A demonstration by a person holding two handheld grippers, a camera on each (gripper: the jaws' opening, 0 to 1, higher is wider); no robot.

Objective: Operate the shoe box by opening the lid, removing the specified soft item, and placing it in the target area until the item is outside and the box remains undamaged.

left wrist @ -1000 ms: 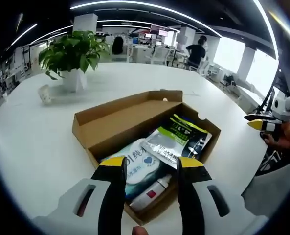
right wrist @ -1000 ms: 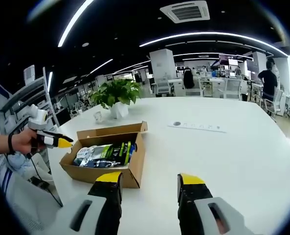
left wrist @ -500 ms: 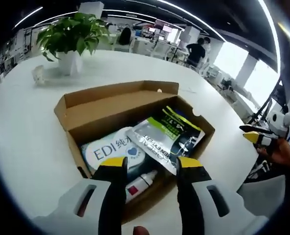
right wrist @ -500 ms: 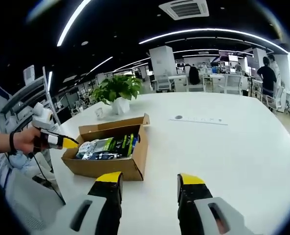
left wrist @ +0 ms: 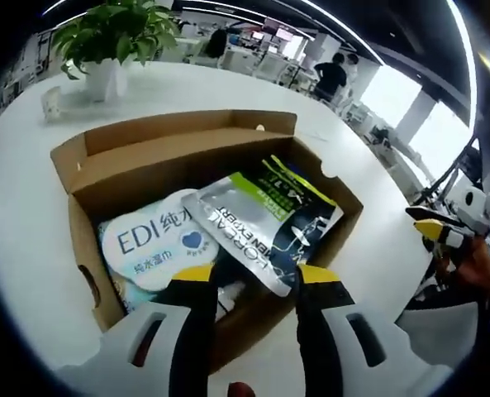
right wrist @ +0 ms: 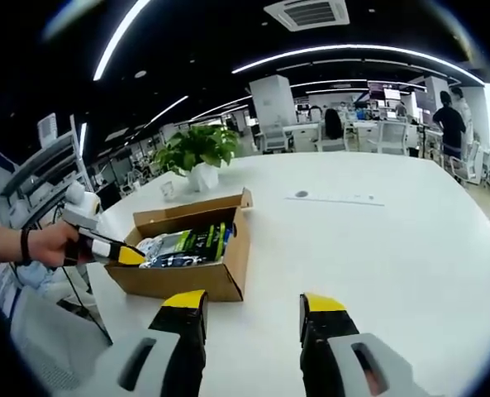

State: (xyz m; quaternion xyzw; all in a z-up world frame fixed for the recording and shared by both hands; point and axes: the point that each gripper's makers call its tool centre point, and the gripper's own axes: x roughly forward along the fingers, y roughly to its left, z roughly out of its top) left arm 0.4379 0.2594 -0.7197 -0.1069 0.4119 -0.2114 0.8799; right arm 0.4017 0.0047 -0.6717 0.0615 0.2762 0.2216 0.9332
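An open cardboard shoe box [left wrist: 79, 248] sits on the white table, its lid [left wrist: 178, 136] folded back. Inside lie a white wipes pack [left wrist: 158, 240] with blue print, a silver, green and black pouch [left wrist: 261, 219] partly over it, and a small bottle, mostly hidden. My left gripper [left wrist: 254, 277] hangs open right over the box's near end, its yellow tips above the pouch's edge. From the right gripper view the box [right wrist: 191, 277] stands left of centre, with the left gripper [right wrist: 116, 251] at its end. My right gripper [right wrist: 253, 302] is open over bare table, apart from the box.
A potted plant [left wrist: 104, 37] and a small white object [left wrist: 50, 103] stand beyond the box. A pale strip [right wrist: 335, 198] lies farther out on the table [right wrist: 377, 248]. A hand holds the right gripper [left wrist: 443, 233] off the table's edge. Office desks and people fill the background.
The left gripper has closed in and dropped toward the box's near end, so the contents look larger. The right gripper has barely moved. Both stay open.
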